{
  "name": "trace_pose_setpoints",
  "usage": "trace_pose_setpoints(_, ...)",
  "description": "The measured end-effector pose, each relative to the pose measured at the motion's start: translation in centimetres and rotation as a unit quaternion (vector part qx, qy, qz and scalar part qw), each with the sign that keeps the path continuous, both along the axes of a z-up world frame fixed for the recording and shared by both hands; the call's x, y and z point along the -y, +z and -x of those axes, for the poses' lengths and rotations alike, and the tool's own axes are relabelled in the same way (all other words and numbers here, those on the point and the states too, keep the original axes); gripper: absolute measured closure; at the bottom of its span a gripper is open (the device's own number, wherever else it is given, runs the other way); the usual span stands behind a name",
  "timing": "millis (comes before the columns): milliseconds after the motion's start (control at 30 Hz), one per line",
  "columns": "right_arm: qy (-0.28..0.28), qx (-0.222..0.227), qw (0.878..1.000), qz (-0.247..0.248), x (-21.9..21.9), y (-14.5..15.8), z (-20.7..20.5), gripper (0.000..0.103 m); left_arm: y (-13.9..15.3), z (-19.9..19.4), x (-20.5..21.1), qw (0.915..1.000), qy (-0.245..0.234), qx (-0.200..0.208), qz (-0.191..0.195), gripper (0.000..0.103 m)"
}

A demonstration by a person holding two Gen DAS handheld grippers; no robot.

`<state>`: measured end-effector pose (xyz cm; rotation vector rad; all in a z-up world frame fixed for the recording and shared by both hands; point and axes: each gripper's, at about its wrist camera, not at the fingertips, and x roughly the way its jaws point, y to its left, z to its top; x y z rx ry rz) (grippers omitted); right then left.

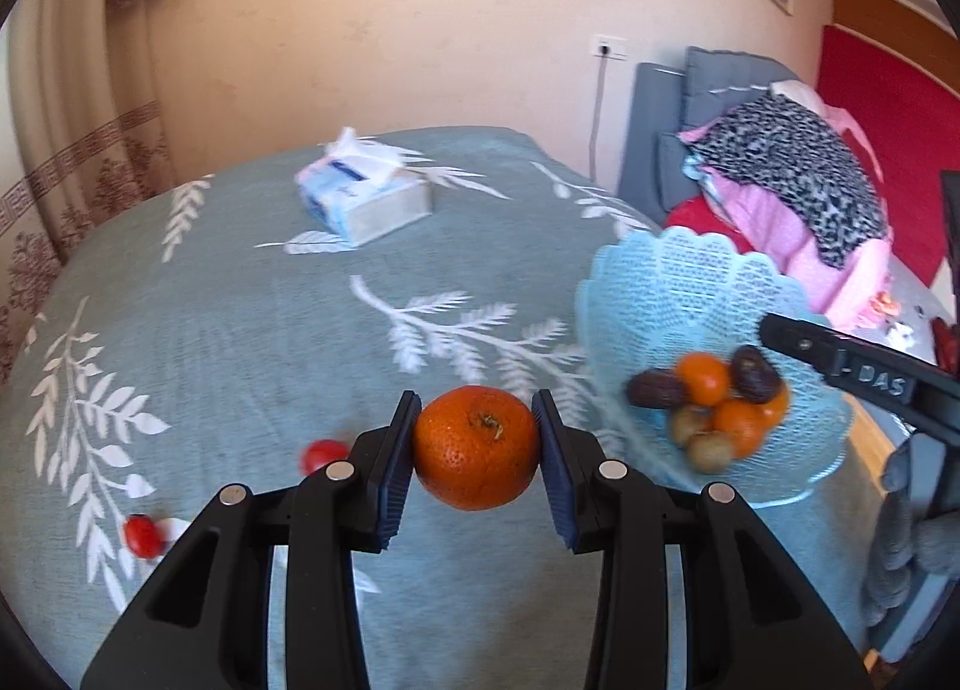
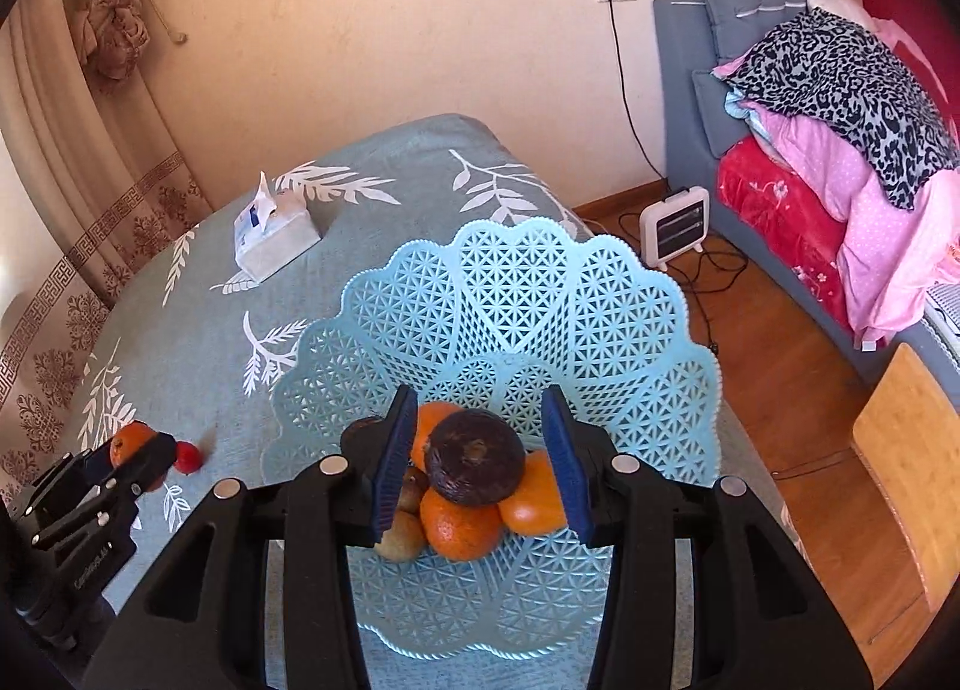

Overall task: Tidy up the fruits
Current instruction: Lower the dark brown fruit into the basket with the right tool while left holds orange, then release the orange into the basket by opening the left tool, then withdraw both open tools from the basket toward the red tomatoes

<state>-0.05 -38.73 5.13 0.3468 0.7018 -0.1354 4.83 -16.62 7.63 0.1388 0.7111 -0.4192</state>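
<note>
- Gripping an orange (image 1: 477, 447) between its two blue pads, the left hand-held gripper (image 1: 477, 438) holds the fruit clear above the tabletop (image 1: 240, 330), which is covered in a grey-green cloth with white leaf prints.
- From the right wrist view, that same left hand-held gripper (image 2: 129, 459) sits at about 9 o'clock of the basket, the orange (image 2: 127, 441) showing between its fingers.
- Right hand-held gripper (image 2: 477, 459) hangs over the light blue lattice basket (image 2: 510, 294) with its jaws parted; neither pad presses on anything.
- A dark brown round fruit (image 2: 474, 459) lies on top of the pile between the parted pads, apart from both.
- Under it sit several more oranges (image 2: 462, 525), and small brownish-green fruits (image 2: 399, 537) at about 7 o'clock of the pile.
- In the left wrist view the basket (image 1: 678, 282) stands at 3 o'clock of the held orange, at the tabletop's right edge.
- Two small red fruits lie on the cloth: one (image 1: 321, 455) just left of the left pad, another (image 1: 143, 536) further toward 8 o'clock.
- A tissue box (image 1: 366, 198) rests at about 11 o'clock, well apart from the fruit.
</note>
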Motion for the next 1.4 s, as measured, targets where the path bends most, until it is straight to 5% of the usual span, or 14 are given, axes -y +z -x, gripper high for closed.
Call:
trace_pose_setpoints(667,-0.019,0.026,0.999,-0.015,1.5,0.4,1.9,0.059,-0.7,1.8,7.0,0.9934,-0.11,-0.016,0.028,0.064)
trace_pose_setpoints(1133,-0.016,0.03,0.999,-0.013,0.7,0.7,2.2,0.059,0.1,1.1,3.8,0.9964,-0.074,-0.007,0.041,0.063)
trace_pose_setpoints(1267,-0.01,0.033,0.999,-0.01,0.0,1.0,2.3,0.059,0.4,1.1,2.4,0.9976,-0.055,-0.001,0.042,0.048)
trace_pose_setpoints(1400,0.001,0.041,0.999,0.001,-1.3,1.7,2.3,0.059,0.4,1.0,0.5,0.9989,-0.029,-0.003,0.036,0.045)
